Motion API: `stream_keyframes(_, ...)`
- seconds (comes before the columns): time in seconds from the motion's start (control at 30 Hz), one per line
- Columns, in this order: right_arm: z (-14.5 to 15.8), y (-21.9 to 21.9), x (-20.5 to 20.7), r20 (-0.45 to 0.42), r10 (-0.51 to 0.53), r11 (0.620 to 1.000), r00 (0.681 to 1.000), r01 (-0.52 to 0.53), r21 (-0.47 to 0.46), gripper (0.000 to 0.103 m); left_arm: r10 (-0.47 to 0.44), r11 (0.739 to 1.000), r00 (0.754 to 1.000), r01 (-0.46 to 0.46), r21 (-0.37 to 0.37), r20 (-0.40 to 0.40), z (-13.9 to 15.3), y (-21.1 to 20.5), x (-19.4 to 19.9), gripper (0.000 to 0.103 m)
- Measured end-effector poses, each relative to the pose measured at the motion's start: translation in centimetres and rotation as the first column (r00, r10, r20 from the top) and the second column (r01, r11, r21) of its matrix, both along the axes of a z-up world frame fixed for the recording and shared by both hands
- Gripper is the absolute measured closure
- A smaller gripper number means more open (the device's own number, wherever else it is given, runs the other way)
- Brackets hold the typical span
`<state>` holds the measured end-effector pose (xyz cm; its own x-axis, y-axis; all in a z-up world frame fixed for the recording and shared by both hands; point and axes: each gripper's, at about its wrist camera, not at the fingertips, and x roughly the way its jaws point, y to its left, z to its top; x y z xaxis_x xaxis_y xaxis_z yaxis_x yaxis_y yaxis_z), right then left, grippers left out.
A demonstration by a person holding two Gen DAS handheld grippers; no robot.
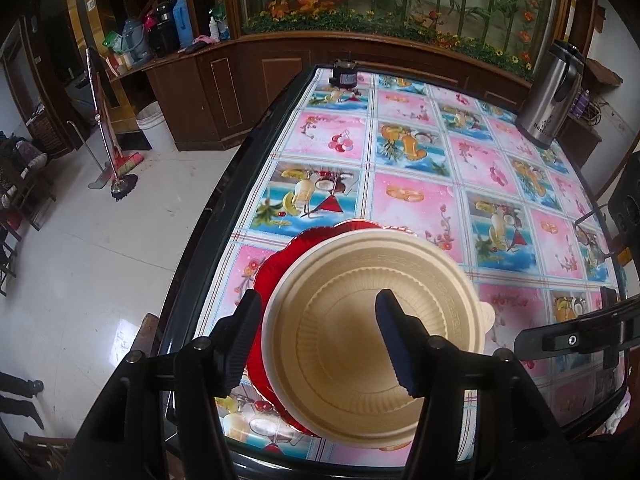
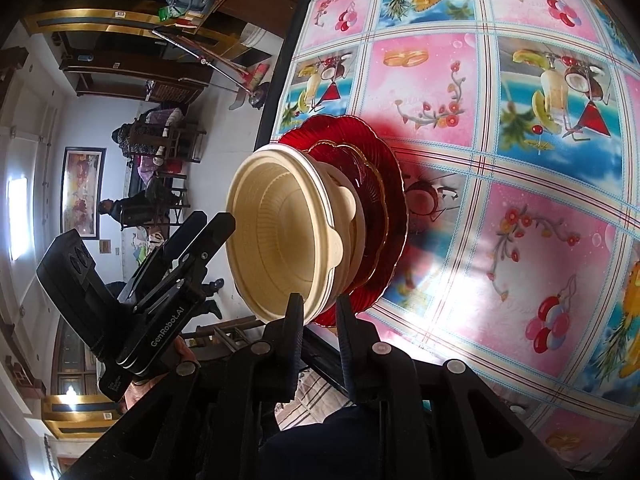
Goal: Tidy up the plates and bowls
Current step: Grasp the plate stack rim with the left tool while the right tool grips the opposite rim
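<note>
Left wrist | steel flask far corner | broom on floor

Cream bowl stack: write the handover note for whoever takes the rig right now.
Left gripper: open, straddling the near-left rim of the top cream bowl, one finger outside, one inside; not clamped.
Right gripper: jaws parted, straddling the bowl rim; whether they touch it cannot be told.
Stack: cream bowls nested on a smaller red plate, which lies on the large red plate, near the left front edge of the table.
Done: plates and bowls appear gathered into one pile.
Left: check the bowl sits centred, then back both grippers off. The steel thermos stands at the far right.
</note>
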<state>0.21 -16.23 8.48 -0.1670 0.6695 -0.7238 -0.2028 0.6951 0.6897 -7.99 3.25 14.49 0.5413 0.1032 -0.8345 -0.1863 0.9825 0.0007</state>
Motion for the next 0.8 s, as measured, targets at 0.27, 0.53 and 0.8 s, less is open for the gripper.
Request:
stream_keyframes(0.27,4.2,-1.0,0.6,0.298,0.032,0.995,0.954,-0.002,-0.102,0.061,0.028,1.0,0.989,-0.027,-0.012,0.142,1.8,-0.9,-1.6,0.038)
stream_keyframes(0.53,6.4,-1.5,-1.1,0.562,0.124,0.966,0.818,0.031,-0.258,0.051,0.013,1.0,0.975,-0.009,-0.021,0.223,1.9,-3.1,-2.4,0.034)
stream_keyframes(0.8,7.2,-0.8,-3.0,0.685,0.233,0.936,0.69,0.032,-0.351,0.052,0.014,1.0,0.977,-0.014,-0.006,0.213,1.3,-3.9,-2.8,0.034)
